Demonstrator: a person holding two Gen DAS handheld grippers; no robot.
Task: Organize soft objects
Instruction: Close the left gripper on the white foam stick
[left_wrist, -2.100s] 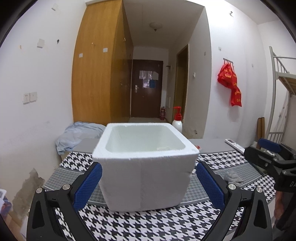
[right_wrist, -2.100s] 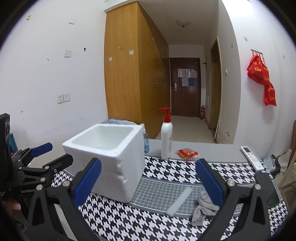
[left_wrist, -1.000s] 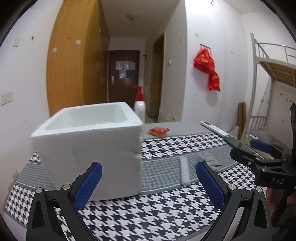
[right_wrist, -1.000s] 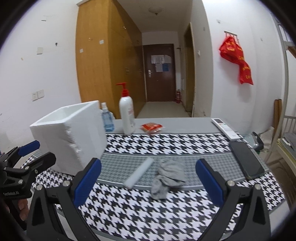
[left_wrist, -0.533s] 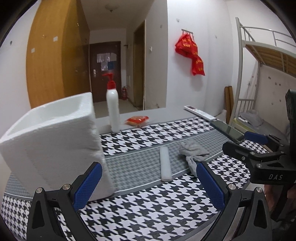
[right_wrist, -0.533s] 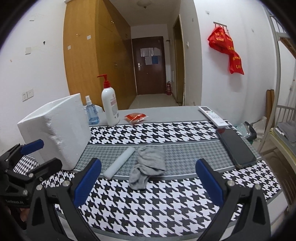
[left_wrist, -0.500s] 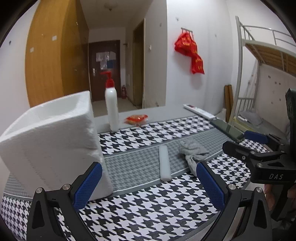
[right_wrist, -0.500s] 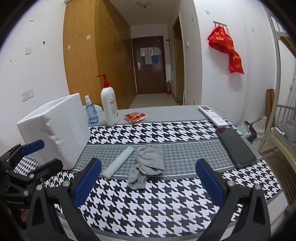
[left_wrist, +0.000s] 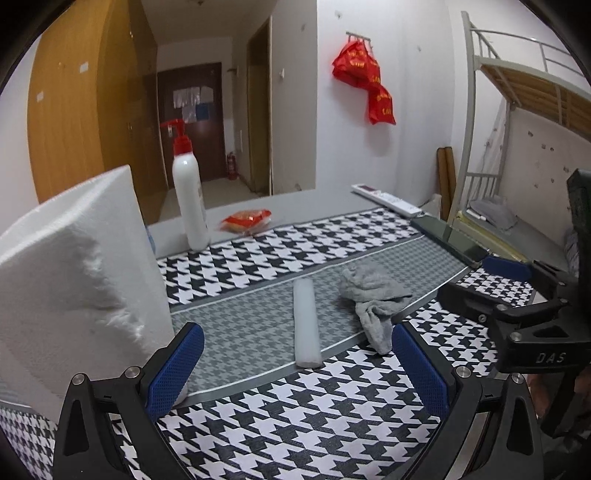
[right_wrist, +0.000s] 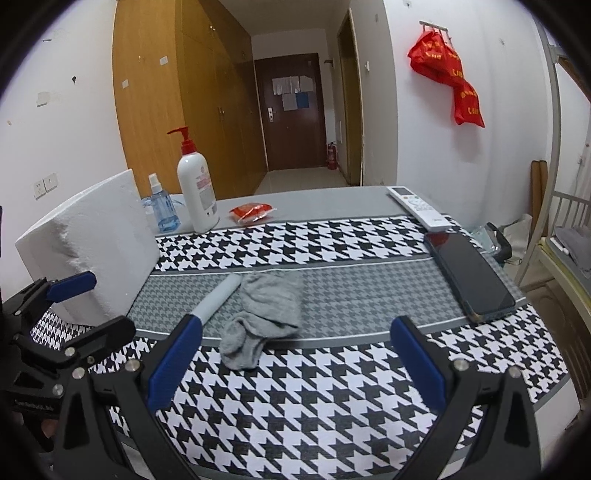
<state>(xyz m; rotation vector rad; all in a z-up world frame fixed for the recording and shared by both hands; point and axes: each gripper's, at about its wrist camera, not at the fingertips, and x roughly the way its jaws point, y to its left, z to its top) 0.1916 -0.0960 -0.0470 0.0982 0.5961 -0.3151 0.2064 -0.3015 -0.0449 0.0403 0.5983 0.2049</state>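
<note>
A crumpled grey cloth (left_wrist: 373, 299) (right_wrist: 264, 308) lies on the grey band of the houndstooth mat. Beside it, on its left, rests a white foam roll (left_wrist: 306, 320) (right_wrist: 216, 297). A white foam box (left_wrist: 74, 280) (right_wrist: 92, 240) stands at the left end of the table. My left gripper (left_wrist: 295, 363) is open and empty, a little short of the roll. My right gripper (right_wrist: 293, 360) is also open and empty, hovering just before the cloth. Each gripper shows at the edge of the other's view.
At the back stand a red-pump white bottle (right_wrist: 195, 188), a small blue spray bottle (right_wrist: 160, 206) and a red packet (right_wrist: 253, 212). A white remote (right_wrist: 417, 206) and a dark phone (right_wrist: 469, 275) lie at the right, near the table edge. A bunk bed frame (left_wrist: 517, 122) stands beyond.
Both grippers have swung right, away from the foam box, so the roll and cloth now sit ahead of them. Both stay open; nothing on the table has moved.
</note>
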